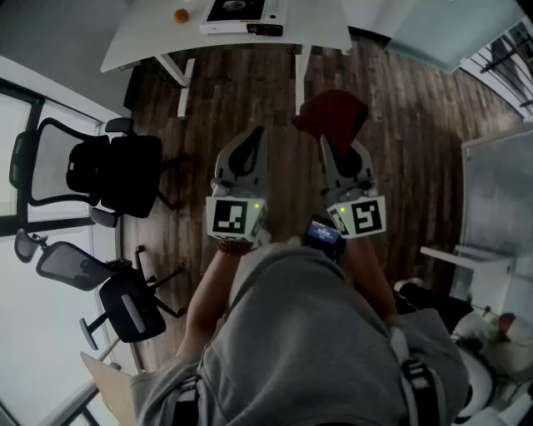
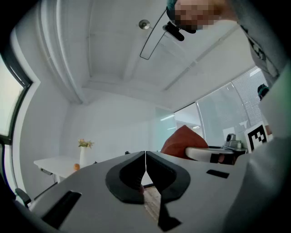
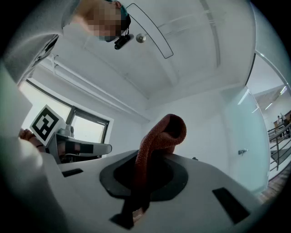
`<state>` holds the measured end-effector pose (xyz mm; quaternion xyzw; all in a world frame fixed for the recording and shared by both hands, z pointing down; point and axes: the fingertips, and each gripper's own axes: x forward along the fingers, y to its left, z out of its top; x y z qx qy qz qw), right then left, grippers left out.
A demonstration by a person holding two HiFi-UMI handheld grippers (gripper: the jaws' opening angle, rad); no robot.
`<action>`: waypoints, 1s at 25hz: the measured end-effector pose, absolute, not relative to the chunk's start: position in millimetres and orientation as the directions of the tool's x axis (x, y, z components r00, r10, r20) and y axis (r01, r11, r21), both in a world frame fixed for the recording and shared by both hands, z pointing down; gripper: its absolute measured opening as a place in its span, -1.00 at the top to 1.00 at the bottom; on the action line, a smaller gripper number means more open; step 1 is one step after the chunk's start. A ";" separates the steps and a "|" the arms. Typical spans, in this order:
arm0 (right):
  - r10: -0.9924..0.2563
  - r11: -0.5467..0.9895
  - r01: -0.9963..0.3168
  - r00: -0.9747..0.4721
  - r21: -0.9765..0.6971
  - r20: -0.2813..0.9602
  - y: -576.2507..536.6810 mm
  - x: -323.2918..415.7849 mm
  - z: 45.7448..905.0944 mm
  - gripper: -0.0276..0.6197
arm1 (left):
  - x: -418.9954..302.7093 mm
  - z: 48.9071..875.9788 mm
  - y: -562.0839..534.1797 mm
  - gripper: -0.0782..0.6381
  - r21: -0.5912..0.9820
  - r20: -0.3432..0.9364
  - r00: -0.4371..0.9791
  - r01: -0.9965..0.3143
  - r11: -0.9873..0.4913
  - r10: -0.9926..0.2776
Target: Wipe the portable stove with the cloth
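Grey hoodie (image 1: 308,333) fills the bottom of the head view, with both grippers held out over a wood floor (image 1: 416,125).

The left gripper (image 1: 252,137) is clamped shut on nothing. The right gripper (image 1: 331,143) is clenched on the rust-red cloth (image 1: 331,115), which is bunched up past its tips. No portable stove can be seen in any view, so wiping probably hasn't started.

How the step is best done, as a guess:
- The stove has to be found and faced first.
- Only a narrow fold of cloth looks pinched, so a firm pinch is needed or it could get dragged out on the first pass.
- The loose end should be laid flat on the stove, not dabbed as a lump.
- The free left gripper could be used to steady the stove.

What is shown where:
- Office chairs (image 1: 117,175) and a white table (image 1: 158,29) with an orange (image 1: 181,15) near its left end are seen from above only in the head view.
- In the left gripper view, the jaws are seen meeting edge to edge, and a vase of flowers (image 2: 83,154) appears that the head view misses.
- In the right gripper view, the cloth (image 3: 159,141) is seen caught between the jaws and curling over above them.
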<state>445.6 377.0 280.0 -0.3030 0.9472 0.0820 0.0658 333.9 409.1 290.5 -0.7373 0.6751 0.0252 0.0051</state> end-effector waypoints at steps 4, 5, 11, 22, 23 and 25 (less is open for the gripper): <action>-0.567 0.807 -0.581 -0.813 0.104 -0.135 359.8 394.0 287.0 0.76 | 294.3 293.3 391.8 0.69 0.046 -0.050 0.094 -0.994 -0.096 -0.994; -0.568 0.810 -0.578 -0.815 0.093 -0.114 353.5 381.9 290.4 0.76 | 283.3 294.2 386.8 0.69 0.053 -0.048 0.095 -0.994 -0.098 -0.994; -0.582 0.811 -0.583 -0.813 0.046 -0.023 312.5 319.3 306.0 0.76 | 231.2 302.8 350.0 0.69 0.126 -0.043 0.153 -0.980 -0.157 -0.987; -0.618 0.786 -0.612 -0.784 0.092 0.059 248.3 268.8 330.5 0.76 | 178.6 325.8 281.3 0.69 0.149 -0.004 0.253 -0.957 -0.251 -0.968; -0.614 0.788 -0.607 -0.786 0.100 0.066 238.2 265.7 332.9 0.76 | 176.7 327.1 271.5 0.69 0.147 -0.002 0.256 -0.956 -0.253 -0.967; -0.608 0.794 -0.599 -0.789 0.105 0.087 214.6 258.3 338.9 0.76 | 171.3 329.2 249.0 0.69 0.137 0.004 0.259 -0.957 -0.256 -0.966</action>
